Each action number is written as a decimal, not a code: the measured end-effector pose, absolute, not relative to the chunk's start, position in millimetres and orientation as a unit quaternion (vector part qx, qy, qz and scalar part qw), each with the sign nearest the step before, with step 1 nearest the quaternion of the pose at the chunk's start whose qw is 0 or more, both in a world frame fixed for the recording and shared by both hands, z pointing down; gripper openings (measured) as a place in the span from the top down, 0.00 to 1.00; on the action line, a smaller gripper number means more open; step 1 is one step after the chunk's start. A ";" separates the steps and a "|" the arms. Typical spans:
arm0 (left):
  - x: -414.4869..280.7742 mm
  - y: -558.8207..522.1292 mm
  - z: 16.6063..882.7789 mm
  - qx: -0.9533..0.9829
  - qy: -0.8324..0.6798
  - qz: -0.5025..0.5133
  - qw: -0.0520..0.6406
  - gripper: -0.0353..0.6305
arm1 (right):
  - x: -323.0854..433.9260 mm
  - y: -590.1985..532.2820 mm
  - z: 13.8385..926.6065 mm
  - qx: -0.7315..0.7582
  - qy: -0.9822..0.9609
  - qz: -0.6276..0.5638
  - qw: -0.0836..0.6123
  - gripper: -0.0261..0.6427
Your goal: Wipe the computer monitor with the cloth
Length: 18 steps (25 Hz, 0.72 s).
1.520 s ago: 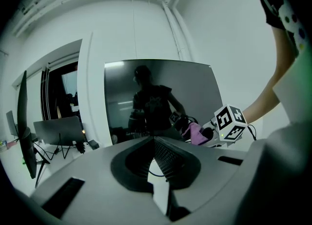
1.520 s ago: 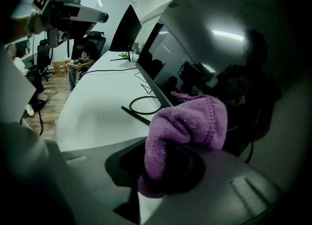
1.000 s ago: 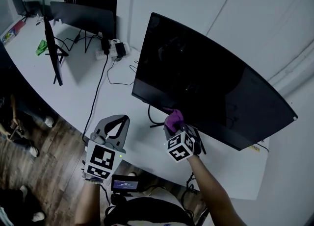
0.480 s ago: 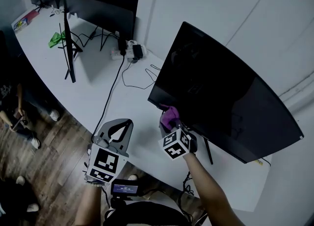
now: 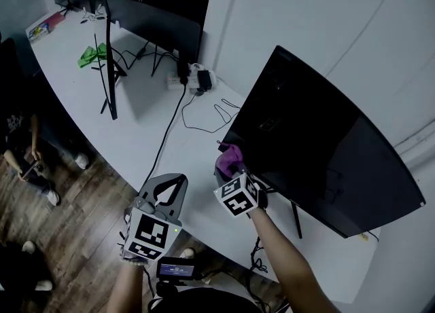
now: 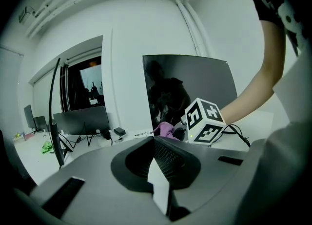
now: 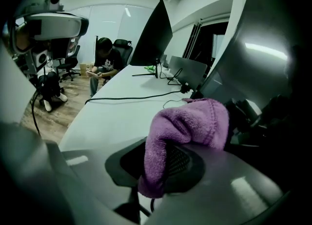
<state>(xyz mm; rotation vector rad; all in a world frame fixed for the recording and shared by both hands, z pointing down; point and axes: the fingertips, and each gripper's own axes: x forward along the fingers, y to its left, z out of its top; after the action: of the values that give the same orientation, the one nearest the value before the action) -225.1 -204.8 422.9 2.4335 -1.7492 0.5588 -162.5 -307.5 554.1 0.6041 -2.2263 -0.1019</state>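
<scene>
Left tongs [image 5: 178, 181] are closed tip to tip with nothing between them, over the near edge of the white worktop [image 5: 136, 118], beside and left of the right tongs [image 5: 231, 171]. Right tongs are clamped on a purple cloth [image 5: 230, 157] that bunches over their tips at the lower left corner of the curved computer monitor [image 5: 326, 149]; actual contact with the screen can't be confirmed. Farther out, left of both tongs: black cable [image 5: 166, 135], power strip [image 5: 194, 77], edge-on monitor [image 5: 107, 67].

The white tabletop [image 5: 139, 121] carries an edge-on monitor [image 5: 109, 67], a farther monitor [image 5: 163, 26], a power strip [image 5: 194, 79], a black cable [image 5: 165, 140] and something green [image 5: 92, 55], perhaps a rag. A person [image 7: 106, 59] sits nearby.
</scene>
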 end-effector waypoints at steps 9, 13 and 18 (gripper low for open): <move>-242.4 -199.6 422.3 0.791 -0.581 0.185 0.046 0.94 | -207.6 -317.3 548.6 0.231 -0.893 -0.021 0.386 0.85; -248.0 -195.9 420.4 0.789 -0.583 0.189 0.044 0.94 | -221.3 -321.7 543.3 0.230 -0.897 -0.012 0.376 0.85; -251.9 -190.6 420.3 0.786 -0.586 0.190 0.045 0.94 | -235.9 -330.5 529.4 0.243 -0.908 0.008 0.342 0.85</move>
<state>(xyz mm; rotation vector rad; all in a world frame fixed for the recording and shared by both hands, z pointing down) -251.9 -190.6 420.3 2.4019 -1.7905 0.5793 -235.9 -330.5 529.4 0.6314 -2.3604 0.0217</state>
